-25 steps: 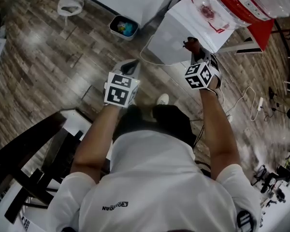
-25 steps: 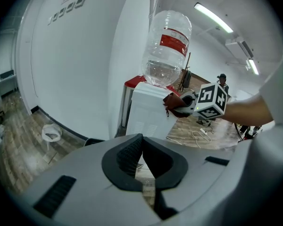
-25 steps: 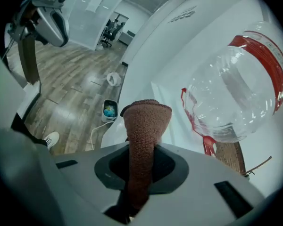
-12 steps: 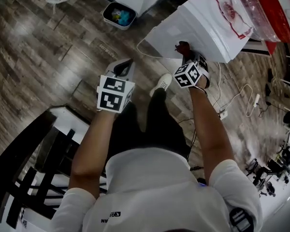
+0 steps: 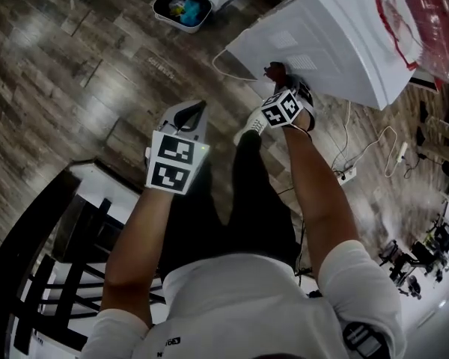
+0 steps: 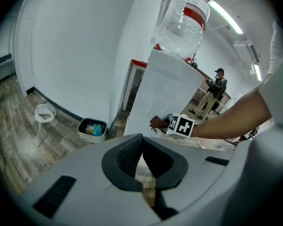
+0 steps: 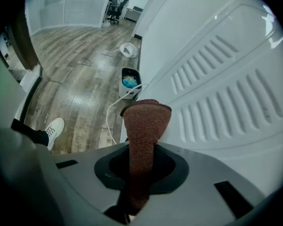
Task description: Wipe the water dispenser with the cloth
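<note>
The water dispenser (image 5: 337, 43) stands on the floor (image 5: 75, 88) at about 1 o'clock from the person, and the bottle (image 6: 181, 25) sits on top of it. The right claw (image 5: 278, 77) is at its side wall, with the cloth (image 7: 144, 126) between the jaws, close to the wall. The left claw (image 5: 188, 114) is apart from it, at 11 o'clock. A bin (image 5: 181, 6) stands at 12 o'clock, left of the dispenser. A cable (image 5: 224, 69) lies on the floor at the dispenser's foot.

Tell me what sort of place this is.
Probably an office or workshop room: a white floor-standing water dispenser with a clear bottle on top, a small dark-lined waste bin by the white wall, and long ceiling strip lights.
</note>
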`<state>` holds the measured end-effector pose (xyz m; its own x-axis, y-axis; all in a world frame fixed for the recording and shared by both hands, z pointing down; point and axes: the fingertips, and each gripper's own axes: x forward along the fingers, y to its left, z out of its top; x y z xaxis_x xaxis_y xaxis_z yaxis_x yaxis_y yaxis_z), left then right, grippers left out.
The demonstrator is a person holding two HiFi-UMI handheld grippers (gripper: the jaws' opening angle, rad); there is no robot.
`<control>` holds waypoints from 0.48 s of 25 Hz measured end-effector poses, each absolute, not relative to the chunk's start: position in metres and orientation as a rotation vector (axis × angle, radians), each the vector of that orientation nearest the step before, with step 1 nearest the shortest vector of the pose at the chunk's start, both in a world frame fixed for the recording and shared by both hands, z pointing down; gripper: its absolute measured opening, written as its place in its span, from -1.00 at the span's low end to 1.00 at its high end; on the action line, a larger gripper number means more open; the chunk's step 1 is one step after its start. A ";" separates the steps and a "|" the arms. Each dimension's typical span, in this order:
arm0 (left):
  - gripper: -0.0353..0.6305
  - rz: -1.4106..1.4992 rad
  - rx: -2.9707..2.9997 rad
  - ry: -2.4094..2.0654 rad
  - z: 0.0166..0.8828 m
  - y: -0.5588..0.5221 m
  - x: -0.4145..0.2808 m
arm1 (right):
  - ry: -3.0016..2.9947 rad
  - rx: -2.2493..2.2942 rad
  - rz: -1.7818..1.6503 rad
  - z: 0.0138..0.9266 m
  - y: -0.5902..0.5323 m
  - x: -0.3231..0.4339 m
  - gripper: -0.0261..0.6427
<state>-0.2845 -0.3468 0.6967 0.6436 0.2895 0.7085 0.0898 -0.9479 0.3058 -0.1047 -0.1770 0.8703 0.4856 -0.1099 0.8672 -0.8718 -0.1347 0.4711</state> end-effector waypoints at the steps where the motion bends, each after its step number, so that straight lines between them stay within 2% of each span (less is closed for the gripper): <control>1: -0.93 1.209 2.613 0.304 0.704 -0.348 -0.288 | -0.870 1.582 0.842 0.879 -0.178 -0.104 -0.75; 12: -0.93 1.274 2.546 0.253 0.742 -0.366 -0.310 | -0.832 1.478 0.991 0.963 -0.164 -0.107 -0.75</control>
